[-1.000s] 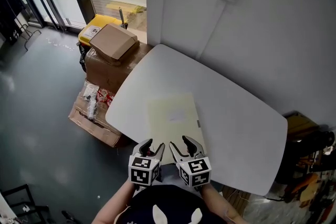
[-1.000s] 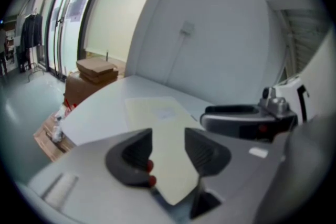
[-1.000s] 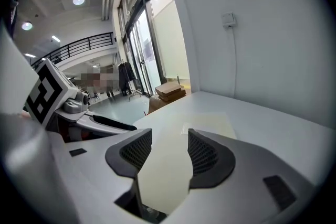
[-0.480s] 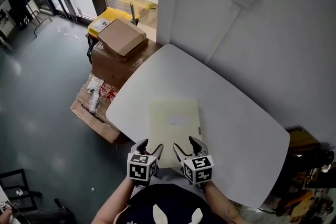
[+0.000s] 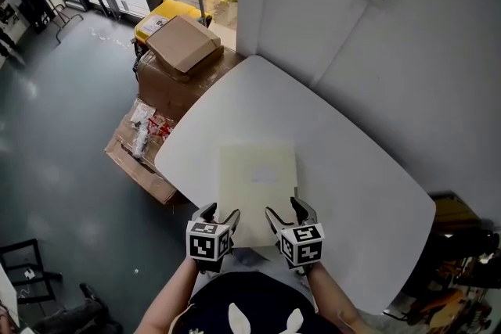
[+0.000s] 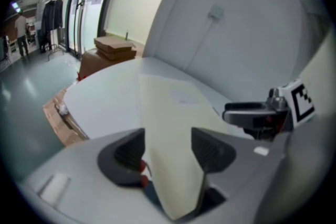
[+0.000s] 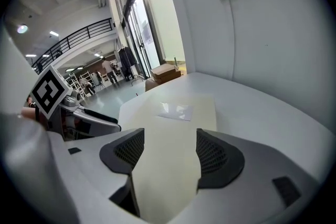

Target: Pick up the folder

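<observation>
You hold your left gripper and right gripper side by side, both tilted downward, jaws opening with nothing clamped between them.

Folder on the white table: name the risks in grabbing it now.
1. The folder lies flat on the table; the left gripper and right gripper, jaws opening, folder in their gap but unclamped, may push it away instead of catching its edge.
2. Both stand at its near edge, so the far end could sag or flap open when lifted.
</observation>
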The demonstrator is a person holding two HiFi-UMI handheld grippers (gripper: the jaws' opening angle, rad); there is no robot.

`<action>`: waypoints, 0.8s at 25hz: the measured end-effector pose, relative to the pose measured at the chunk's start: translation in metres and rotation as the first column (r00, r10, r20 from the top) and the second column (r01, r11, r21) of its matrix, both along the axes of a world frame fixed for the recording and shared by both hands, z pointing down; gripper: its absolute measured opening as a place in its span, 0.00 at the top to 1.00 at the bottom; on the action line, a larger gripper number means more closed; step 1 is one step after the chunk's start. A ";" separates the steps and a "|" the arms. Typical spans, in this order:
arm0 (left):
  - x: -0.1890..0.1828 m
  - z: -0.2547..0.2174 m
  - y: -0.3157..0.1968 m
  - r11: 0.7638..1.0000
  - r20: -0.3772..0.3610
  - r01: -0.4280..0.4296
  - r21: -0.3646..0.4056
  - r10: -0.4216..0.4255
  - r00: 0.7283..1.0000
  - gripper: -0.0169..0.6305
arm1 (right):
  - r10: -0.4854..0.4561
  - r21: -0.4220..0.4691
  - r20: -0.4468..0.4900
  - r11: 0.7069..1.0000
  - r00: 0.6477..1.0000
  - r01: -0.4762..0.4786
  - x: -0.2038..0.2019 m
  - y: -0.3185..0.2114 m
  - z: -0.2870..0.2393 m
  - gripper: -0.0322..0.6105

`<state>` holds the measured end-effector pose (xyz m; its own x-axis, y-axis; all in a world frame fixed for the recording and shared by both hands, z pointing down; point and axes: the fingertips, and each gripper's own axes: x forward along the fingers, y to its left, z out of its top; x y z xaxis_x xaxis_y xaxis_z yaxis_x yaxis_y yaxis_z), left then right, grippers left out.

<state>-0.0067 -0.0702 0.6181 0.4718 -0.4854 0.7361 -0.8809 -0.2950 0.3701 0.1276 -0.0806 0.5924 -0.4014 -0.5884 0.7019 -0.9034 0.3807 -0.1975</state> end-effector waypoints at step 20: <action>-0.004 0.027 -0.005 0.990 -0.027 0.097 -0.101 -0.100 0.995 0.56 | 0.111 -0.177 0.078 0.980 0.991 -0.096 0.050 -0.005 0.046 0.51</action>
<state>-0.0110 -0.0754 0.6448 0.4493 -0.4558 0.7684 -0.8911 -0.1674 0.4217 0.1780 -0.0856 0.6387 -0.4089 -0.5034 0.7612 -0.9124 0.2397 -0.3317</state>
